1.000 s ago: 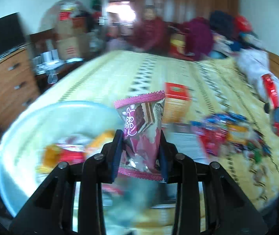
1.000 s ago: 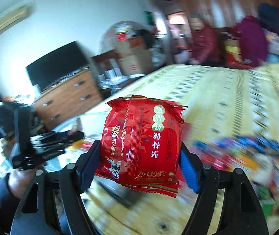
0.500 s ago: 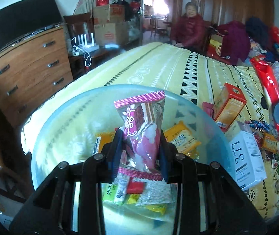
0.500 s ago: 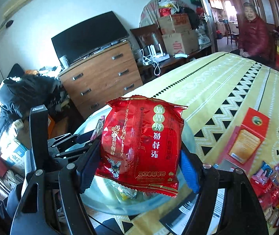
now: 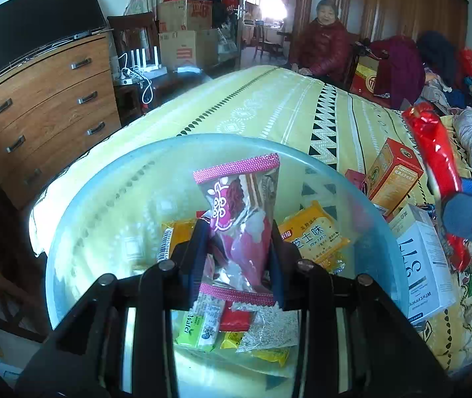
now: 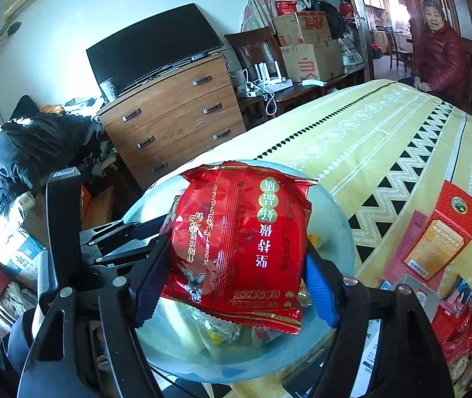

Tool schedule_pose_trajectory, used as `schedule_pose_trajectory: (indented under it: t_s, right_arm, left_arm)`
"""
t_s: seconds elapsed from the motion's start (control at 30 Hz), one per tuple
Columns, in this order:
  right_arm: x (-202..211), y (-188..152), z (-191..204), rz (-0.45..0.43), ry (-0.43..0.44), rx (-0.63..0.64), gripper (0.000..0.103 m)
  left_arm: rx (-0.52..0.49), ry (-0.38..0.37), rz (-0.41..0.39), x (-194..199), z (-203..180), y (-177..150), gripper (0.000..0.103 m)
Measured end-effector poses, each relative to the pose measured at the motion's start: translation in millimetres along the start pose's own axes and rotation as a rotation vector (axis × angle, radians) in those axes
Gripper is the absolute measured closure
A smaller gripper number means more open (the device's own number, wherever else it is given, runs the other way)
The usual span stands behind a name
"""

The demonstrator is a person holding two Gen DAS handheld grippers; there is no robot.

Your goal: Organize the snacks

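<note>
Snacks lie in a clear bowl (image 5: 110,199) on the yellow bedspread (image 5: 269,106). Above it, the left gripper (image 5: 237,248) pinches a pink packet (image 5: 239,219); the right gripper (image 6: 232,275) clamps a red packet (image 6: 239,238), probably over the bowl's rim.

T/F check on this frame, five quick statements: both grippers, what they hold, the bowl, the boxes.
1. The left gripper is shut on a pink-edged snack packet. True.
2. The right gripper is empty. False: it clamps a big red foil snack bag.
3. The translucent blue plastic bowl is empty. False: several packets lie inside.
4. Both held snacks are over the bowl. True.
5. The orange-red carton sits inside the bowl. False: it stands on the yellow bedspread.
</note>
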State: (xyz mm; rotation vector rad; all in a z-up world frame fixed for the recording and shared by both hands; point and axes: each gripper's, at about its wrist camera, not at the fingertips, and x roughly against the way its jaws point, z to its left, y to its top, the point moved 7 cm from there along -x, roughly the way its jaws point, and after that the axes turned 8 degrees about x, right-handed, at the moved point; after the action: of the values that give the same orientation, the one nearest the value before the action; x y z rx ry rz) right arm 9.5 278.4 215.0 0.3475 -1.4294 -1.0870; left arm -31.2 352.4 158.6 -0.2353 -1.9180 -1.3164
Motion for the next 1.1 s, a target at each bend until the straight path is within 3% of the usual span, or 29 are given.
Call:
schedule_pose_trajectory:
  t_s: [0.67, 0.73, 0.77, 0.8, 0.87, 0.93, 0.97, 1.0, 1.1]
  right_arm:
    - [1.2, 1.4, 2.3, 0.005, 0.003, -0.007, 0.024]
    - [1.0, 1.5, 1.7, 0.007, -0.016, 0.0, 0.018]
    - [1.1, 1.2, 0.7, 0.01, -0.055, 0.016, 0.01]
    - [2.8, 1.2, 0.8, 0.012, -0.099, 0.038, 0.001]
    - [27.9, 3.0, 0.1, -0.041, -0.179, 0.073, 0.001]
    - [84.5, -1.3, -2.3, -0.168, -0.267, 0.082, 0.0]
    - [110.8, -8.1, -3.9, -0.219, -0.307, 0.084, 0.0]
    - [139.8, -18.9, -6.5, -0.268, -0.352, 0.08, 0.0]
    - [226.8, -85.9, -30.1, -0.349, -0.543, 0.026, 0.0]
  left_arm:
    - [-0.005, 0.01, 0.009, -2.6, 4.8, 0.5, 0.067]
    - [0.002, 0.024, 0.0, -2.3, 7.4, 2.3, 0.056]
    - [0.012, 0.024, -0.012, -0.1, 7.7, 4.9, 0.035]
    - [0.016, 0.023, -0.033, 5.1, 6.5, 7.3, 0.029]
    - [-0.015, 0.025, -0.108, 31.3, -9.2, 15.7, 0.029]
    - [-0.08, -0.01, -0.187, 67.4, -48.2, 20.1, 0.026]
    - [-0.112, -0.035, -0.224, 85.2, -71.9, 18.3, 0.011]
    - [-0.145, -0.063, -0.268, 103.5, -98.9, 13.9, 0.0]
    - [-0.227, -0.219, -0.398, 146.2, -194.1, -28.4, 0.0]
